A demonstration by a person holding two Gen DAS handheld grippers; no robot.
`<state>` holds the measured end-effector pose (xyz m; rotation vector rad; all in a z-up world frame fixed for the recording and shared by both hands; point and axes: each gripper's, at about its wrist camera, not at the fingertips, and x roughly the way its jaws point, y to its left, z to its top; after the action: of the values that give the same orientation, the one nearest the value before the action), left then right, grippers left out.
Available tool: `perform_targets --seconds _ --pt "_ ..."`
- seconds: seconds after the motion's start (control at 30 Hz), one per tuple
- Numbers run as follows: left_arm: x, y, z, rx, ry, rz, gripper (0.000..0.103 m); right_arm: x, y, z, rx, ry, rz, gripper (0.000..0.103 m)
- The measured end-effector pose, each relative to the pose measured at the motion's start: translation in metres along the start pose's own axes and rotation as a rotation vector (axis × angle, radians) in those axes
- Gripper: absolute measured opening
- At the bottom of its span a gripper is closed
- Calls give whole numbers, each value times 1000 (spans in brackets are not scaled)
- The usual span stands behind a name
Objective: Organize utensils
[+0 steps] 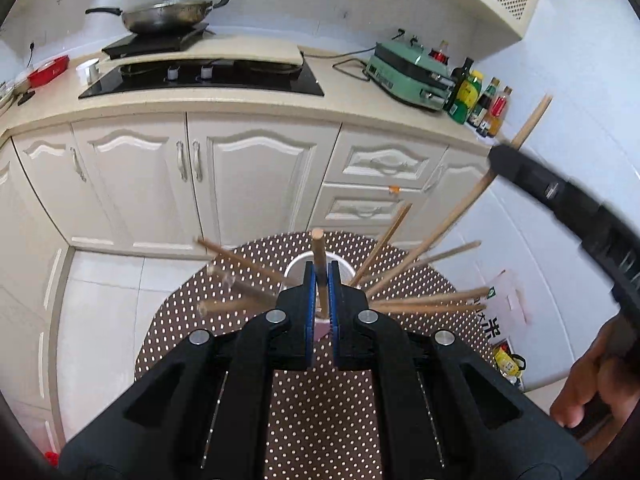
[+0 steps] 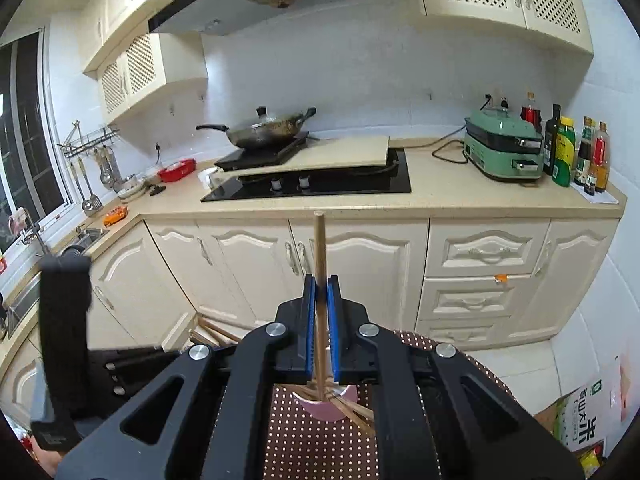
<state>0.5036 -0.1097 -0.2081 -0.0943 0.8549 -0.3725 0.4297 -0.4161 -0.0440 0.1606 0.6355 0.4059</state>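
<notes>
A pink cup (image 1: 320, 266) stands on a round brown polka-dot table (image 1: 320, 408) with several wooden chopsticks (image 1: 424, 300) fanning out of it. My left gripper (image 1: 320, 280) is shut on one upright chopstick (image 1: 319, 256) over the cup. My right gripper (image 2: 320, 300) is shut on another chopstick (image 2: 319, 248), held upright, its lower end in the pink cup (image 2: 326, 404). The right gripper also shows in the left wrist view (image 1: 560, 196), holding its chopstick (image 1: 460, 216) slanted toward the cup. The left gripper's body appears at the left of the right wrist view (image 2: 64, 320).
White kitchen cabinets (image 1: 200, 180) and a counter with a black hob (image 1: 208, 80), a wok (image 1: 168, 14), a green appliance (image 1: 408, 76) and sauce bottles (image 1: 480, 100) lie beyond the table. A rice bag (image 1: 500, 312) sits on the floor at right.
</notes>
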Motion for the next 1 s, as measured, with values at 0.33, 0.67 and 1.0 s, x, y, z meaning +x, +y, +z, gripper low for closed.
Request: perform_targets --seconds 0.33,0.67,1.0 --pt "7 0 -16 -13 56 44 9 19 1 -15 -21 69 17 5" --pt "-5 2 -18 -41 26 62 57 39 6 -53 -28 220 51 6" --pt "-39 5 -23 -46 -39 170 72 42 4 -67 34 289 99 21"
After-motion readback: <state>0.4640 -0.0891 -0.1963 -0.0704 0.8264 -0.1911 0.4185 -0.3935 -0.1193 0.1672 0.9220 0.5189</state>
